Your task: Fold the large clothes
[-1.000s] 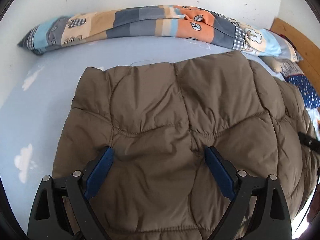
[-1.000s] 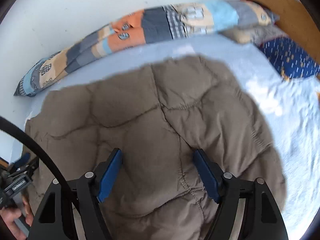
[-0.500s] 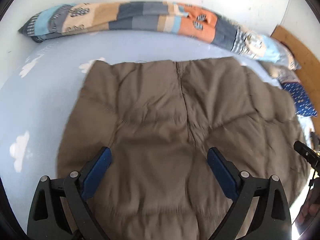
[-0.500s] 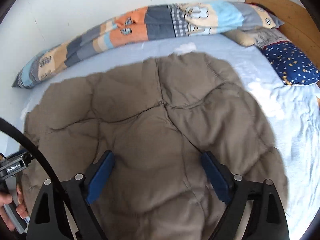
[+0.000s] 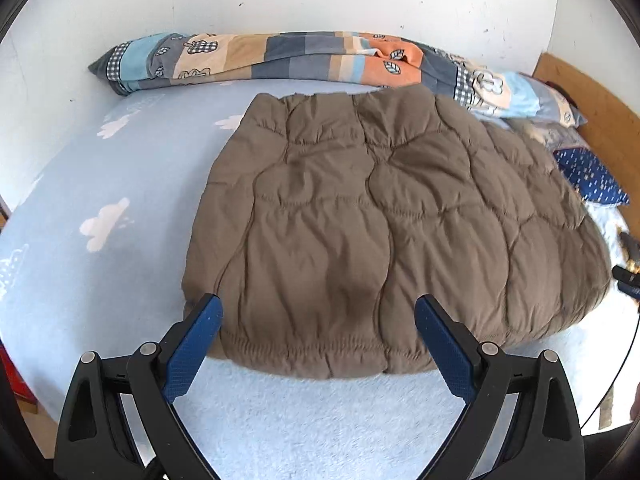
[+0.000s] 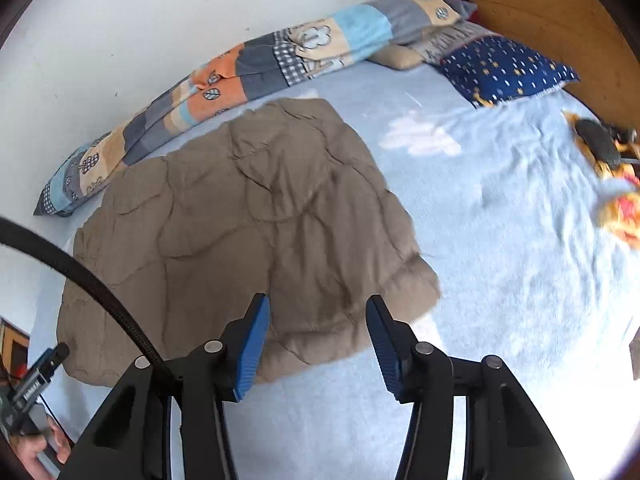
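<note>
Nearest the lenses, both tools hang over bare sheet, clear of the garment. L gripper point(image 5: 318, 314): jaws spread wide, nothing between the pads, near hem of the jacket just beyond the tips. R gripper point(image 6: 316, 320): jaws part-spread, have just been closing, nothing pinched; tips sit over the jacket's near right corner w/o contact that I can confirm.

Mid-scene: brown quilted jacket point(image 5: 360, 216) lies folded in a compact block on the light-blue bed sheet point(image 5: 100, 184), roughly centred, near hem toward me, far edge just short of the rolled patchwork duvet point(image 5: 304, 58). Sleeves not visible; presumably tucked under, can't tell. Surface is puffy, w/ ripples near the hem.

Step status (my judgement): a fold is laid down and released; I read this as the check/re-approach phase betw. folds, or end of task.

Next move, if another fold is wanted:
1. Bring both tools to the near hem corners, L and R.
2. Close pads on the full thickness of the stack; slick padded fabric may slip.
3. Lift and carry toward the far edge, keeping both sides level.

Far right: navy dotted pillow point(image 6: 508, 70) against the wooden headboard point(image 6: 532, 4). Keep clear.
</note>
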